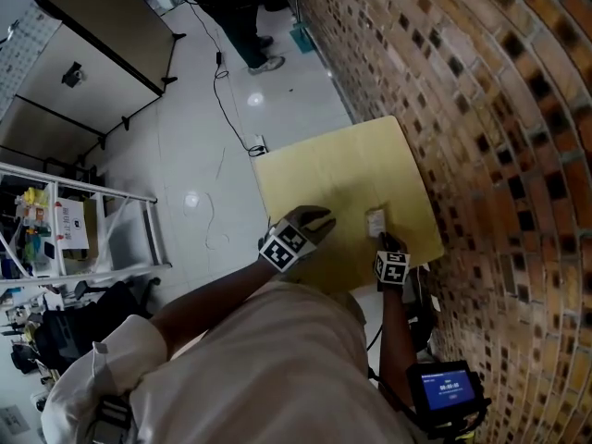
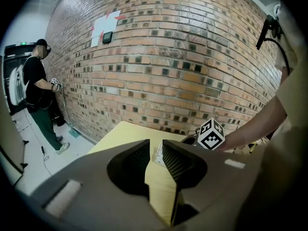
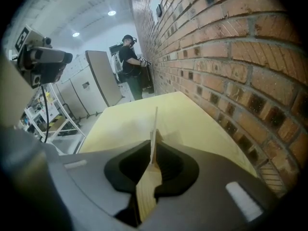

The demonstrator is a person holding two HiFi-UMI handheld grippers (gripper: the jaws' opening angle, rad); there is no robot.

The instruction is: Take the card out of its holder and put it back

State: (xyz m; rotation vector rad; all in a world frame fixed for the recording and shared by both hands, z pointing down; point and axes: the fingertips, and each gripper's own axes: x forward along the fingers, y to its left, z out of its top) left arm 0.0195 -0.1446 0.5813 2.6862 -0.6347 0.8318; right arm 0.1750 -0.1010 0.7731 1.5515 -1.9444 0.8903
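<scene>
Card stands upright near the right edge of the table, by the brick wall, pinched edge-on between the jaws of the right gripper. Left gripper sits just left of it, jaws narrowly apart, gripping nothing.

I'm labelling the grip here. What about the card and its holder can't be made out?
- The card: seen edge-on in the right gripper view, with the right gripper shut on it, so no print is readable.
- The holder: tiny in the head view, its near side behind that gripper. Whether the card sits in it is unclear.
- Left gripper view: the left gripper, jaws apart, covers all but a sliver of both.
</scene>
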